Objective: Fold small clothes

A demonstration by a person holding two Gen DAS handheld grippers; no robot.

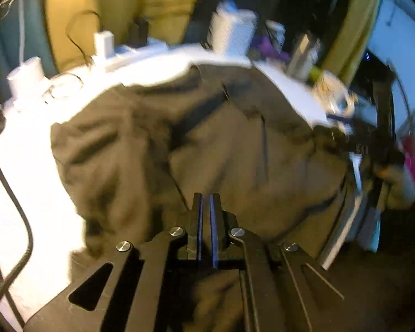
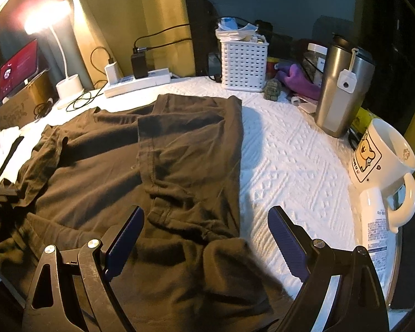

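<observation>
My left fingers (image 1: 206, 202) are pressed nearly together with only a thin slit between the blue pads; that view is blurred, so I cannot tell whether any cloth is pinched there. Ahead of them the dark brown shirt (image 1: 207, 144) bulges in rumpled folds over the white surface (image 1: 27, 166).

My right fingers (image 2: 206, 238) are spread wide apart, holding nothing, and the same shirt (image 2: 157, 166) lies between and ahead of them, spread on the textured white surface (image 2: 290, 160). Its right side is folded over toward the middle, leaving a straight edge running away from me, a stitched hem crossing the top layer, and many soft wrinkles. A sleeve (image 2: 45, 152) sits crumpled far to the left.
</observation>
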